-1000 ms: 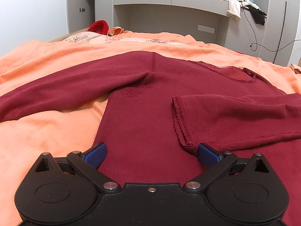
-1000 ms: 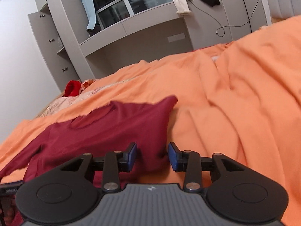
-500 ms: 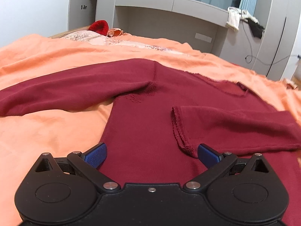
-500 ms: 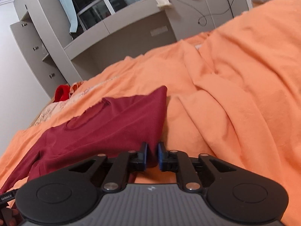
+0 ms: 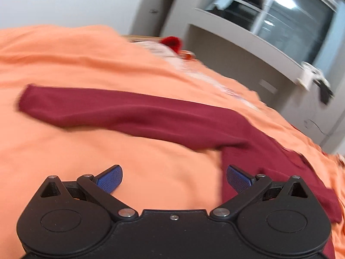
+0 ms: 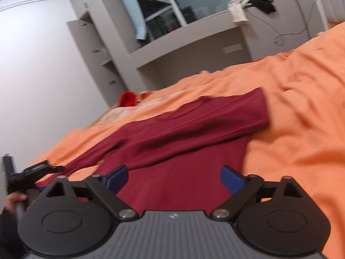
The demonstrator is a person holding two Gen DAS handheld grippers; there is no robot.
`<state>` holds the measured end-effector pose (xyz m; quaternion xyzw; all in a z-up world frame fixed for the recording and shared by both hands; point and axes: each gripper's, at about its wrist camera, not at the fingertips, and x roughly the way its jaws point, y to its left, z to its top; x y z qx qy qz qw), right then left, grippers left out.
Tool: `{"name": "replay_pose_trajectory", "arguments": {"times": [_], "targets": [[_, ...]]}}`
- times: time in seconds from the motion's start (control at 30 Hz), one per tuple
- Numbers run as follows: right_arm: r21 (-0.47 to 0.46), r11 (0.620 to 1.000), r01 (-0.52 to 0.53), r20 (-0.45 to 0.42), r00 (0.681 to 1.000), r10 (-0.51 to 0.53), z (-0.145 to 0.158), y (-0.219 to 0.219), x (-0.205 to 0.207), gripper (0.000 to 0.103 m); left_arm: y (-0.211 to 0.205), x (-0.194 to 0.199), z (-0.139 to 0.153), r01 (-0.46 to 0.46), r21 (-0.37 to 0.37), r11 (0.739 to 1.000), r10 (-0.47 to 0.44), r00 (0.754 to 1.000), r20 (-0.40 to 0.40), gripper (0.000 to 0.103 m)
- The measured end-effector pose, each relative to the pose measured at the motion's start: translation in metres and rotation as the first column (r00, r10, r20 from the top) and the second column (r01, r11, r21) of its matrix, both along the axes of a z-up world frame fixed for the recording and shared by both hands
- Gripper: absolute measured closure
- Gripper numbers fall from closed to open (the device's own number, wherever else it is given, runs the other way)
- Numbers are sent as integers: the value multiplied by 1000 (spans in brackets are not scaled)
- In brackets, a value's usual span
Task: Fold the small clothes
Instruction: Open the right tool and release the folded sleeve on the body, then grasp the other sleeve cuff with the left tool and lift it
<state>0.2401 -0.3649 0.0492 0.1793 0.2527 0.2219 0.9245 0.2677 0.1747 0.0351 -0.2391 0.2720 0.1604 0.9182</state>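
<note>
orange bedspread [image 5: 107,60] carries the maroon top [image 6: 183,151], flat for folding; one sleeve [image 5: 129,110] outstretched. right gripper [image 6: 174,178] jaws just opened wide, empty above the top. left gripper [image 5: 174,178] spread, empty, near the sleeve.

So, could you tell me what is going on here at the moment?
A person with a two-finger gripper in each hand is folding a dark red long-sleeved top on an orange bedspread. One sleeve lies folded across the body; the other sleeve stretches out flat. The right gripper has just opened and holds nothing; the left gripper is open too.
</note>
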Motion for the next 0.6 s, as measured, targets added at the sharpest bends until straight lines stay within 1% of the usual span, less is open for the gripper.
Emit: {"name": "replay_pose_trajectory", "arguments": {"times": [0.03,0.1,0.17,0.23,0.33,0.4,0.47,0.57,0.6], "targets": [[6,1000,-18,8,1000,18,-2,5,-4,1,14,-7,0,-25,-19,1000,25,1000,8,1],[-8,999,-41,34,999,41,-6,17,-10,0,37,-19,2,-69,-53,996,71,997,24,1],[-44,996,-74,28,997,75,-7,29,-9,0,60,-29,3,-104,-92,990,108,994,32,1],[-59,993,-101,21,995,102,-9,38,-9,0,81,-31,2,-126,-122,984,130,991,20,1],[-66,991,-120,18,992,122,-11,44,-8,0,105,-23,2,-98,-107,989,97,995,-22,1],[-72,989,-127,11,992,128,-14,46,-10,0,114,-17,0,-102,-94,990,98,994,-42,1],[-66,991,-113,2,994,113,-18,44,-11,0,123,-10,-2,-147,-77,986,143,988,-50,1],[-31,995,-91,-41,995,90,-25,35,-8,0,130,-2,-4,-241,-75,968,236,969,-69,1],[-17,996,-86,-49,995,85,-27,32,-6,0,130,1,-4,-277,-71,958,272,960,-69,4]]}}
